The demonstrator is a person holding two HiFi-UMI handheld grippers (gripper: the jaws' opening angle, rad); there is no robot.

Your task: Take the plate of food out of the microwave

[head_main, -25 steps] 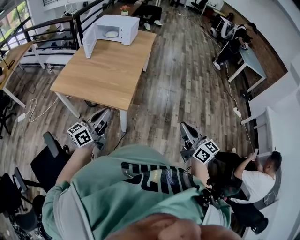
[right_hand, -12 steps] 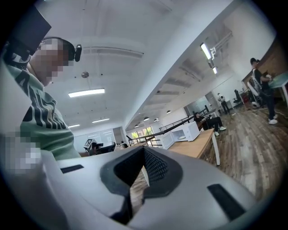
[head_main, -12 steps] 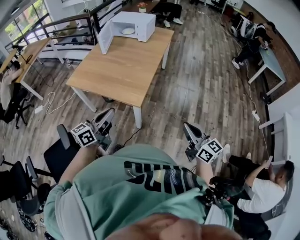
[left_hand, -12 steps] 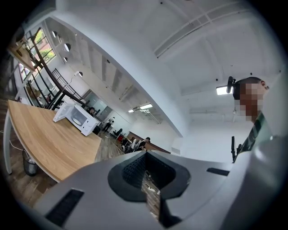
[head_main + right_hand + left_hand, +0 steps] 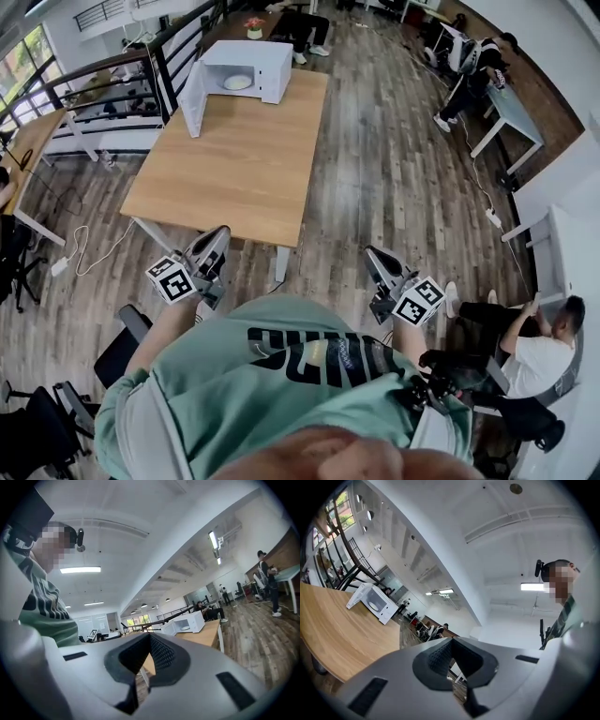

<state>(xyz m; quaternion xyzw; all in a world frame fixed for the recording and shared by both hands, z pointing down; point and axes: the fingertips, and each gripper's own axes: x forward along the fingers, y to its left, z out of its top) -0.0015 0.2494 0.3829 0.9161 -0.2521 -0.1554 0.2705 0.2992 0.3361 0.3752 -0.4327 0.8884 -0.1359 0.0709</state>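
White microwave (image 5: 239, 70) stands open, far off; my left claw (image 5: 217, 240) and right claw (image 5: 375, 258), both closed and empty, should reach its plate (image 5: 237, 82) level.

Left gripper (image 5: 451, 640): your jaws are closed together and empty, aimed past the table edge.

Your two dark textured pads meet at their tips with nothing between them. To the left, the wooden table (image 5: 342, 634) runs away from you, and the white microwave (image 5: 380, 605) stands at its far end, well apart from your gripper. Its door (image 5: 357, 597) hangs open to the left, and a pale round plate (image 5: 374, 605) sits inside; what is on it is too small to tell. A dark railing (image 5: 352, 559) rises behind the table. Seated people (image 5: 436, 630) show in the distance, and a lit ceiling light (image 5: 533, 587) at upper right.
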